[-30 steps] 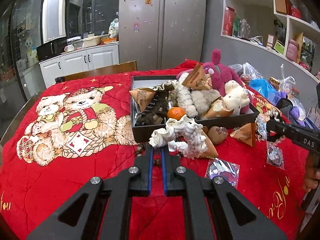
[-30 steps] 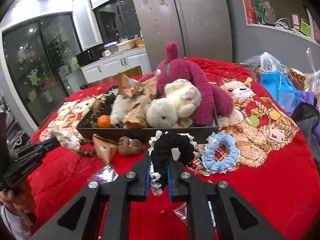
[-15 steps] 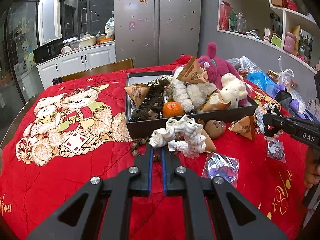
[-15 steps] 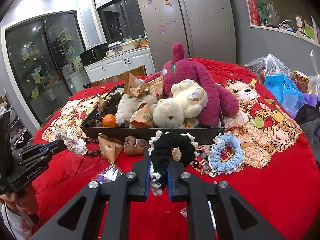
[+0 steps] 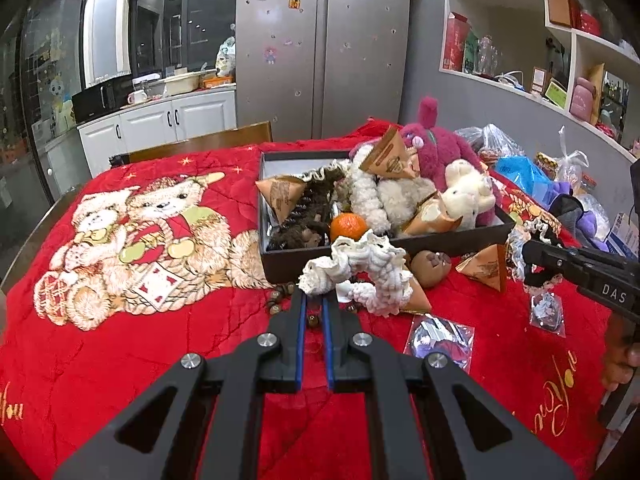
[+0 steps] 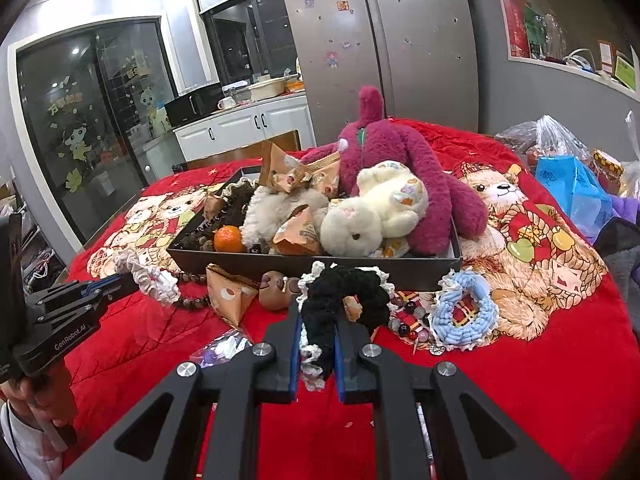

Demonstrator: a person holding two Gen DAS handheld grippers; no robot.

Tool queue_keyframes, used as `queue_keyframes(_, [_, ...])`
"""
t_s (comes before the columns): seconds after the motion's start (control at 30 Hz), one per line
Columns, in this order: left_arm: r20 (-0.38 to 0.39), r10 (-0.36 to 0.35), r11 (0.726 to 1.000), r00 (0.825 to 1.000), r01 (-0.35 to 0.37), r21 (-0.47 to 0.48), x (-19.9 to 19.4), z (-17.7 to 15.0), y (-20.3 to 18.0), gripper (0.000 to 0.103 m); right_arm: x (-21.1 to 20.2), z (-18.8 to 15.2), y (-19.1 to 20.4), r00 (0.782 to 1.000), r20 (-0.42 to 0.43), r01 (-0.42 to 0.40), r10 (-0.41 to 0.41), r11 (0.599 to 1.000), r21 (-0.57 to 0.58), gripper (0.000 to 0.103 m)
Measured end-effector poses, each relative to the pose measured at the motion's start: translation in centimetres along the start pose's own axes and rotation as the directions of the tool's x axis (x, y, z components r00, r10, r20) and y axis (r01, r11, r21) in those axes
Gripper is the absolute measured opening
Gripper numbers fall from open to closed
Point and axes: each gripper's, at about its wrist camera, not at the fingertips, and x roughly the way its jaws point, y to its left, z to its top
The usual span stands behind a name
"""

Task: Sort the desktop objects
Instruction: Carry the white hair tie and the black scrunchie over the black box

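Note:
My left gripper (image 5: 313, 300) is shut on a white crocheted scrunchie (image 5: 360, 266) and holds it above the red blanket, in front of the dark box (image 5: 360, 258). It also shows in the right wrist view (image 6: 134, 282), scrunchie (image 6: 154, 280) at its tip. My right gripper (image 6: 316, 316) is shut on a black scrunchie with white trim (image 6: 344, 294), just in front of the box (image 6: 400, 268). In the left wrist view it (image 5: 528, 256) enters from the right. The box holds plush toys (image 6: 376, 216), an orange (image 6: 229, 239) and paper cones.
On the blanket in front of the box lie a blue scrunchie (image 6: 464, 316), loose beads (image 6: 408, 320), a paper cone (image 6: 230, 292), a brown toy (image 6: 276, 290) and plastic packets (image 5: 440, 340). Bags (image 6: 568, 188) sit at the right. The blanket's left part shows a bear print (image 5: 132, 240).
Both grippers have lifted a little with their scrunchies. The box and objects now sit slightly lower and farther in both views. Both stay shut.

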Motion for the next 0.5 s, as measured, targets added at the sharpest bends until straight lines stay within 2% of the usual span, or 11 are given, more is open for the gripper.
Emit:
queue_keyframes(0.17, [0.053,0.014,0.999,0.999,-0.012,-0.031,-2.2,1.1,0.8,0.008,-1.2,0.4,0.0,0.999,0.035,-0.020,0.019,1.000,0.007,0.013])
queue_keyframes(0.3, [0.085,-0.004,0.998,0.996,0.009,-0.065,-3.5,2.4,1.2,0.008,-2.0,1.0,0.8,0.998,0.054,0.014,-0.013,1.000,-0.018,0.013])
queue_keyframes(0.5, [0.089,-0.003,0.998,0.996,0.009,-0.064,-4.3,4.8,0.7,0.008,-3.0,3.2,1.8,0.997,0.075,0.008,-0.005,0.999,-0.043,0.013])
